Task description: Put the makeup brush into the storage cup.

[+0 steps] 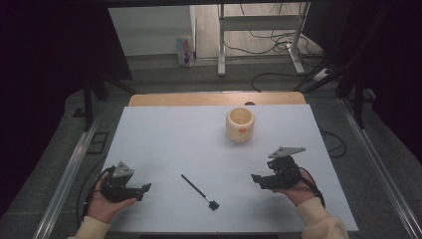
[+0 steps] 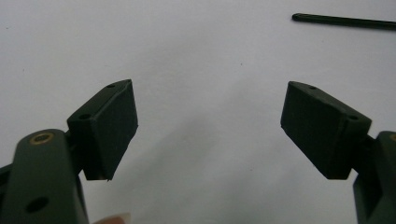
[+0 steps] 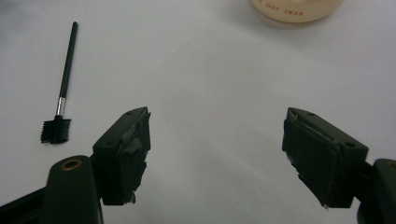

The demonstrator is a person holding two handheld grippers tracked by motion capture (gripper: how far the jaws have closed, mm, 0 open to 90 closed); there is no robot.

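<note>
1. The brush (image 1: 199,191) lies flat on the white table (image 1: 169,139), near its front edge, about midway between the two grippers and touched by neither. Its thin black handle runs up and to the left in the high view; its small comb head sits at the lower right end.
2. In the right gripper view the brush (image 3: 63,88) shows at the upper left, head nearest the camera, with a silver band just above the head.
3. The left gripper (image 1: 144,188) rests low over the table, left of the brush, held in the person's left hand (image 1: 102,204). Its jaws stand wide apart with nothing between them.
4. The right gripper (image 1: 256,178) is right of the brush, held in the right hand (image 1: 298,191). Its jaws are also wide apart and empty.
5. A cream cup (image 1: 240,125) stands upright farther back, well apart from the brush and both grippers.
</note>
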